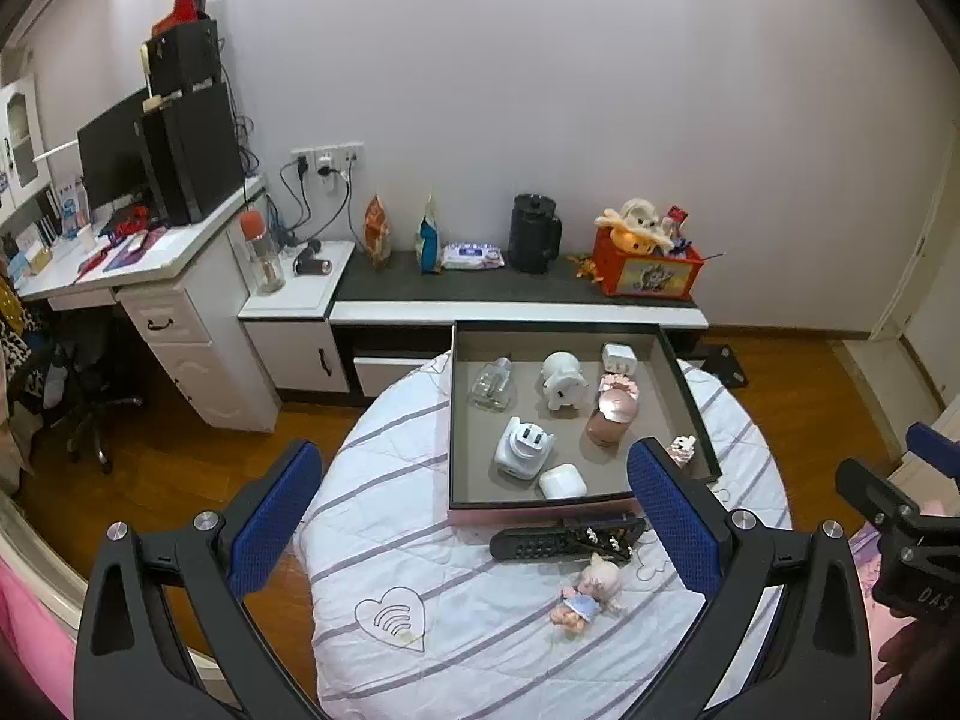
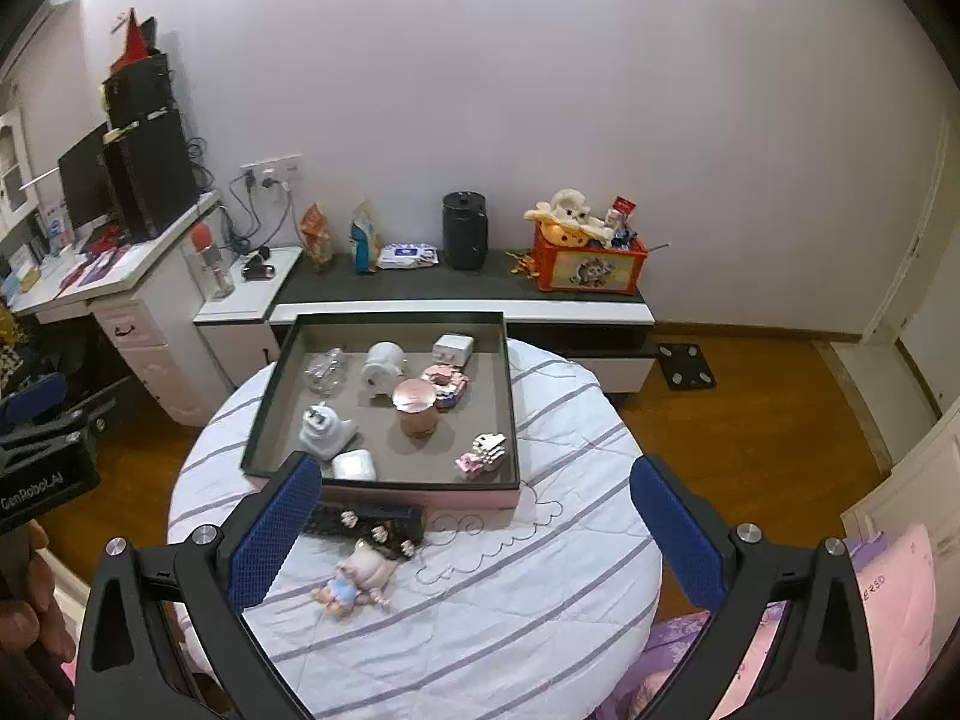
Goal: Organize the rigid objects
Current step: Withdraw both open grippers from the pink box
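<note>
Both jaws gape empty, my left gripper [image 1: 474, 516] and right gripper [image 2: 474, 522] above the doll [image 2: 360, 582]; it lies against the remote [image 2: 366, 522] outside the tray [image 2: 384, 485]; a careless pinch could drag both.

The left gripper [image 1: 474, 516] hangs wide apart over a round table [image 1: 456, 648] with a striped cover. Between its blue pads [image 1: 270, 522] lie a black remote [image 1: 540, 542], a hair clip [image 1: 606, 537] resting across it, and a small doll [image 1: 585, 597] just in front. Behind them a shallow box [image 1: 687, 402] holds a white earbud case [image 1: 562, 481], a plug adapter [image 1: 522, 447] and a pink jar [image 1: 612, 417] (among other small things). The right gripper [image 1: 900, 516] shows at the right edge.
</note>
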### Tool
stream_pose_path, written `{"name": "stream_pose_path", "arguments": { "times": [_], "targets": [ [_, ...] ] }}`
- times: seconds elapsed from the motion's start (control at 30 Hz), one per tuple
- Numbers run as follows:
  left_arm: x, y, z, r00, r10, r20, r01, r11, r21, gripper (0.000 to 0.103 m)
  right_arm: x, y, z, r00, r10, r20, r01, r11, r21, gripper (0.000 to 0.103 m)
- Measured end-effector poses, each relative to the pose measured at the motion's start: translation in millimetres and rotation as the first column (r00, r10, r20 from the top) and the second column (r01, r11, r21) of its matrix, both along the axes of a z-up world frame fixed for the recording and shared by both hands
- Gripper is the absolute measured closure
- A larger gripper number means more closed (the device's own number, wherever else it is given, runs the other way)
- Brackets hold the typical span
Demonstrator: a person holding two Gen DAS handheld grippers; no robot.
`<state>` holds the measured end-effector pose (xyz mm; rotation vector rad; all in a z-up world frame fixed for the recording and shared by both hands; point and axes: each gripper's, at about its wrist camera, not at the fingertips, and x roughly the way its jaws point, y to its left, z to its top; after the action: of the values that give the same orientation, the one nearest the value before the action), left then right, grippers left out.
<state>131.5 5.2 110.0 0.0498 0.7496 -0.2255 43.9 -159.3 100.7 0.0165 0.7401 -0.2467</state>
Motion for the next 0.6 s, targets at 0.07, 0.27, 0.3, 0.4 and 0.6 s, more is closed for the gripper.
{"name": "stream_pose_path", "arguments": {
  "times": [0.07, 0.27, 0.3, 0.4, 0.6],
  "targets": [
    [-8, 3, 4, 1.000, -0.005, 0.009, 0.005, 1.000, -0.005, 0.000, -5, 4, 1, 1.000, 0.008, 0.003, -0.008, 1.000, 0.002, 0.000],
    [-17, 11, 6, 1.000, 0.012, 0.012, -0.012, 1.000, -0.017, 0.000, -10, 14, 1, 1.000, 0.023, 0.010, -0.023, 1.000, -0.001, 0.000],
    [-18, 12, 7, 1.000, 0.014, 0.015, -0.014, 1.000, -0.022, 0.000, -12, 16, 2, 1.000, 0.025, 0.014, -0.024, 1.000, -0.005, 0.000],
    [-20, 12, 9, 1.000, 0.012, 0.022, -0.012, 1.000, -0.022, 0.000, -15, 17, 3, 1.000, 0.022, 0.018, -0.022, 1.000, -0.011, 0.000],
    [-22, 8, 7, 1.000, 0.002, 0.023, -0.001, 1.000, -0.019, 0.000, -16, 14, 0, 1.000, 0.011, 0.011, -0.011, 1.000, -0.008, 0.000]
  ]
}}
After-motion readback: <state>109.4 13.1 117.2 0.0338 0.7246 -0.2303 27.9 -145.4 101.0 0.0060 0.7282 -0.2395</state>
